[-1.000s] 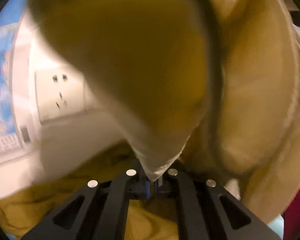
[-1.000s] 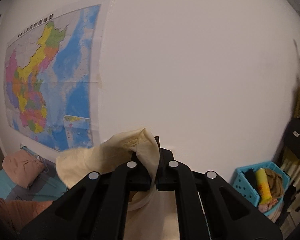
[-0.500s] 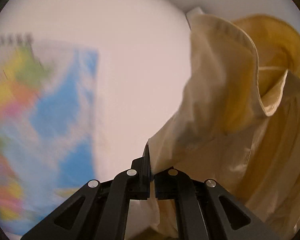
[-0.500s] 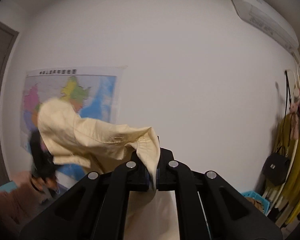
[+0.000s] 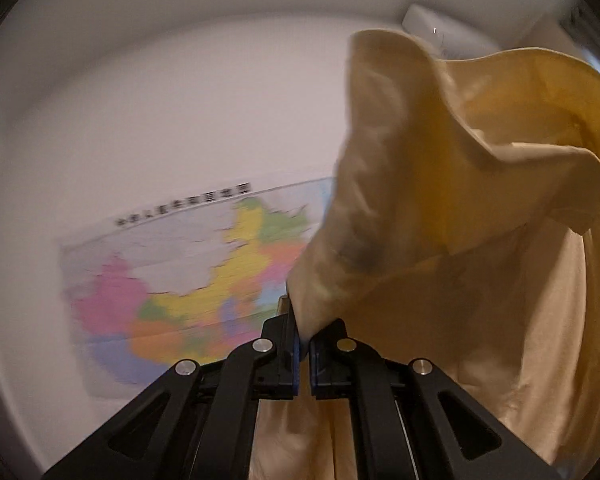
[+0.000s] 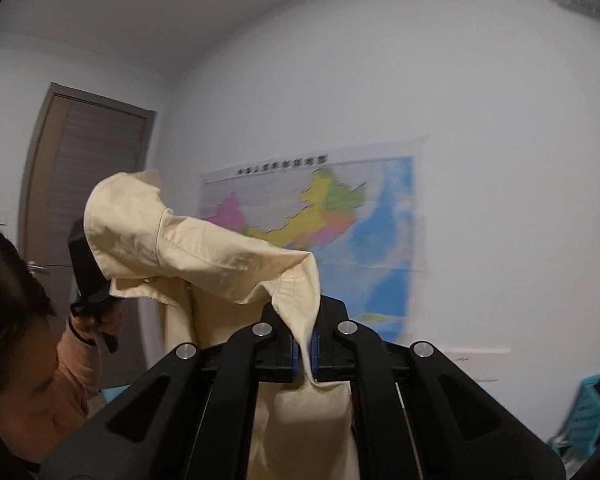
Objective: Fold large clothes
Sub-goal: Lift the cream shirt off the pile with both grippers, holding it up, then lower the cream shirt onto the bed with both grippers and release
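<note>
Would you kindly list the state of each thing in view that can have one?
Cream garment: lifted in the air, stretched between both tongs, rest hanging down.
Left tongs: shut on the garment.
Right tongs: shut on the garment.
Door: closed.
Wall map: hanging flat on the wall.

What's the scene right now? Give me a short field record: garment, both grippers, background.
garment: cream shirt, lifted in the air, slung between the two grippers
left gripper: shut on shirt fabric
right gripper: shut on shirt edge
shirt span: bunched, not flat
background: wall map, door, blue basket
</note>
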Demonstrator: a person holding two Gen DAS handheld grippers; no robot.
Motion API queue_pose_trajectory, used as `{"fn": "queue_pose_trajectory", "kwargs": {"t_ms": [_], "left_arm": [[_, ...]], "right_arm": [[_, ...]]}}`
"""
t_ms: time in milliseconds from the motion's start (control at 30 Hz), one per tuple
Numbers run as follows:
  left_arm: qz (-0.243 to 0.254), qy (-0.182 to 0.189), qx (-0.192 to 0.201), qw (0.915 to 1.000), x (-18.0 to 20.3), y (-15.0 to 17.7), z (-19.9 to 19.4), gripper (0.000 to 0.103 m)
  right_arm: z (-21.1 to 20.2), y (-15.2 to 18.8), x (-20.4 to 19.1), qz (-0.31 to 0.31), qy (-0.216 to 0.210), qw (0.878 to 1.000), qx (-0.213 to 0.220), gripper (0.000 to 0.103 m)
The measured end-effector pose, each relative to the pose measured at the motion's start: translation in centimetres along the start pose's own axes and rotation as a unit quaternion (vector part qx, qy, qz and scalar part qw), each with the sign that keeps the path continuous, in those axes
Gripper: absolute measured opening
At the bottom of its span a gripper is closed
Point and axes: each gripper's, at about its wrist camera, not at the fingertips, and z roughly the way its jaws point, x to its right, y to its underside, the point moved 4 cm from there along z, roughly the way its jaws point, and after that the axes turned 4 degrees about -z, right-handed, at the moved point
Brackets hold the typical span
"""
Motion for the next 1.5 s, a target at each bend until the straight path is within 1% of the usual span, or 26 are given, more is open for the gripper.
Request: {"fn": "queue_pose_trajectory", "kwargs": {"t_ms": [133,267,333,367,400,467,500,567,600,667,733,767,800,867,900,967,1033,1067,1133,1167,1233,1333,1400,1433,1467,1500], "left_arm": [[0.018,-0.031,-0.051,0.9980,-1.6,2.0,1.1,0.002],[0.015,-0.041,-0.154,0.9870,-2.9,8.0,7.7,0.002],[0.000,-0.041,-0.228,0.9729,-3.3,13.9,13.1,0.002],[-0.004,-0.039,-0.266,0.9631,-3.2,17.6,16.4,0.002],[-0.011,-0.036,-0.293,0.9555,-3.2,20.2,18.5,0.002],[-0.022,-0.049,-0.357,0.9326,-2.9,27.0,23.6,0.002],[-0.021,-0.050,-0.377,0.9245,-2.5,29.4,25.1,0.002],[-0.027,-0.041,-0.432,0.9005,-1.5,35.5,28.9,0.002],[-0.030,-0.034,-0.448,0.8929,-1.8,37.1,30.1,0.002],[-0.031,-0.032,-0.471,0.8808,-1.2,39.8,31.3,0.002],[-0.031,-0.022,-0.484,0.8743,-0.9,40.9,32.4,0.003],[-0.038,-0.017,-0.493,0.8692,-1.0,41.2,32.8,0.004],[-0.055,-0.011,-0.508,0.8597,-0.5,41.3,33.1,0.005],[-0.072,-0.010,-0.532,0.8436,-1.6,42.4,33.7,0.014],[-0.073,-0.013,-0.535,0.8416,-2.1,42.8,34.2,0.019],[-0.064,-0.025,-0.532,0.8442,-2.5,43.3,33.1,0.040],[-0.079,-0.022,-0.523,0.8484,-3.0,42.4,31.6,0.044],[-0.085,-0.020,-0.521,0.8489,-2.0,41.8,29.5,0.048],[-0.093,-0.007,-0.501,0.8605,-2.4,40.2,27.8,0.050],[-0.087,0.006,-0.481,0.8725,-2.4,39.0,26.6,0.057],[-0.077,0.014,-0.457,0.8861,-3.2,38.2,24.8,0.065],[-0.064,0.029,-0.439,0.8957,-3.5,36.8,22.6,0.070],[-0.048,0.027,-0.435,0.8990,-3.5,36.6,21.3,0.070],[-0.041,0.022,-0.435,0.8990,-3.6,36.6,20.7,0.070],[-0.042,0.020,-0.438,0.8976,-3.9,36.8,20.3,0.070],[-0.048,0.020,-0.441,0.8960,-4.1,36.9,20.0,0.070]], "right_arm": [[6.5,3.6,2.3,0.066,-0.033,0.996,-0.043,0.004],[15.8,10.5,6.7,0.135,-0.038,0.982,-0.128,0.004],[20.9,15.2,9.5,0.189,-0.043,0.965,-0.174,0.004],[23.0,17.9,10.8,0.197,-0.036,0.959,-0.199,0.005],[25.7,21.4,12.3,0.229,-0.028,0.946,-0.227,0.005],[29.1,27.0,13.9,0.257,-0.020,0.926,-0.276,0.005],[30.2,29.4,14.3,0.268,-0.013,0.918,-0.292,0.005],[33.2,34.9,15.5,0.278,0.006,0.896,-0.347,0.005],[34.6,36.9,16.0,0.295,0.007,0.884,-0.363,0.005],[36.1,39.0,16.6,0.284,0.019,0.876,-0.390,0.009],[37.1,39.8,16.9,0.259,0.033,0.876,-0.406,0.014],[37.5,39.9,17.2,0.249,0.042,0.878,-0.407,0.024],[37.9,39.7,17.6,0.245,0.052,0.878,-0.409,0.030],[38.0,39.5,17.9,0.224,0.085,0.877,-0.417,0.058],[37.5,38.8,17.5,0.209,0.093,0.883,-0.410,0.059],[36.0,37.5,16.9,0.186,0.102,0.894,-0.394,0.075],[33.8,36.0,16.1,0.158,0.119,0.902,-0.383,0.080],[32.8,35.6,15.3,0.153,0.108,0.907,-0.378,0.081],[29.9,34.7,12.9,0.145,0.073,0.913,-0.375,0.081],[28.4,34.7,11.4,0.130,0.069,0.911,-0.384,0.083],[26.0,35.5,8.7,0.120,0.058,0.903,-0.407,0.084],[23.3,38.4,5.1,0.123,0.033,0.880,-0.457,0.083],[21.8,40.5,3.9,0.095,0.040,0.866,-0.489,0.067],[21.3,40.8,3.7,0.091,0.041,0.863,-0.495,0.048],[21.0,41.1,3.9,0.100,0.039,0.861,-0.497,0.021],[20.9,40.8,4.3,0.102,0.039,0.862,-0.495,0.008]]}}
